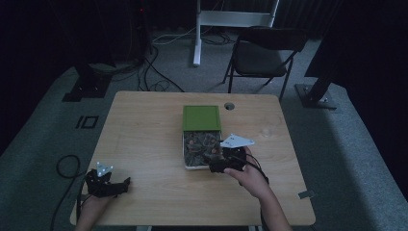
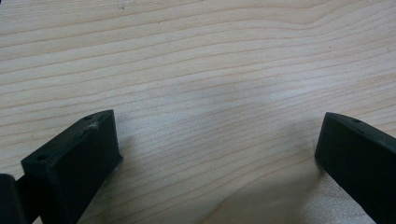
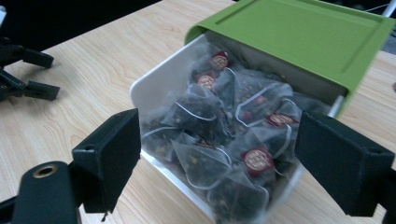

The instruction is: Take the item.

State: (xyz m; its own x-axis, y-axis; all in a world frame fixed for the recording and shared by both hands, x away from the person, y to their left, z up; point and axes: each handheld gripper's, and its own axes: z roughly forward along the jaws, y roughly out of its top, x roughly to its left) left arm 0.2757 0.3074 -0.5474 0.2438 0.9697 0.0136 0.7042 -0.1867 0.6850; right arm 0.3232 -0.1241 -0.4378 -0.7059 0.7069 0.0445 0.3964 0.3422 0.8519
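The box [image 3: 196, 88] of tea bags [image 3: 219, 140] sits mid-surface [image 1: 144, 144], its green lid [image 3: 299, 37] slid back. The right tongs [image 3: 217, 154] hang wide apart over the bags, likely to pick one. The left tongs [image 2: 217, 154] rest apart, holding nothing.

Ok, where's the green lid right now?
In the high view the green lid sits mid-table, slid back over the far part of the white box of tea bags, just left of the table's round hole.
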